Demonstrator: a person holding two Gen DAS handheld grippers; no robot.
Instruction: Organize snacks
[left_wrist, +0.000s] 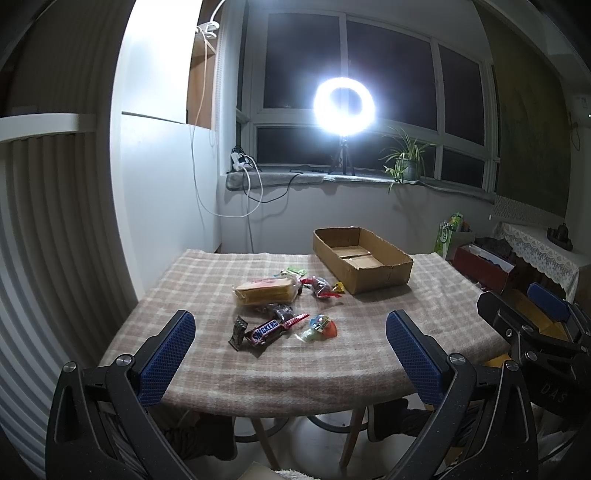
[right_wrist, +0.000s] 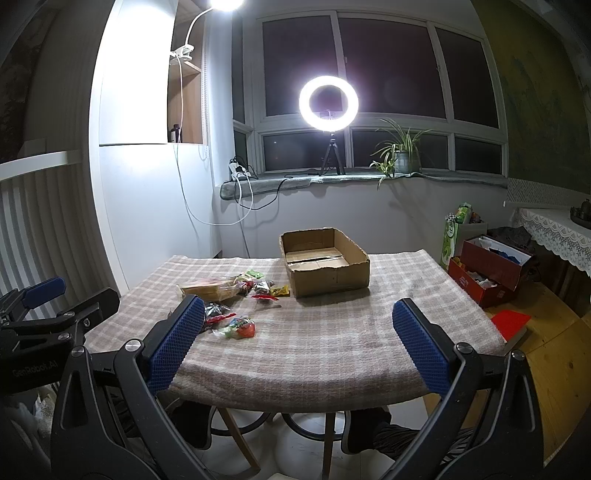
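Note:
A pile of snacks lies mid-table on a checked cloth: a Snickers bar (left_wrist: 266, 331), a wrapped yellow cake slice (left_wrist: 264, 290), an orange-and-green candy pack (left_wrist: 320, 327) and several small wrapped sweets (left_wrist: 319, 286). An open, empty cardboard box (left_wrist: 364, 258) stands behind them to the right. My left gripper (left_wrist: 291, 325) hangs open in front of the table's near edge, nothing between its blue pads. My right gripper (right_wrist: 298, 314) is open too, right of the pile (right_wrist: 236, 325), facing the box (right_wrist: 325, 264). Each gripper shows at the edge of the other's view.
The round table (left_wrist: 295, 373) sits by a white wall on the left. Red boxes (right_wrist: 491, 273) and a green bag (right_wrist: 452, 236) stand on the wooden floor to the right. A ring light (right_wrist: 328, 101) and a potted plant (right_wrist: 402, 155) are on the windowsill. Feet show under the table.

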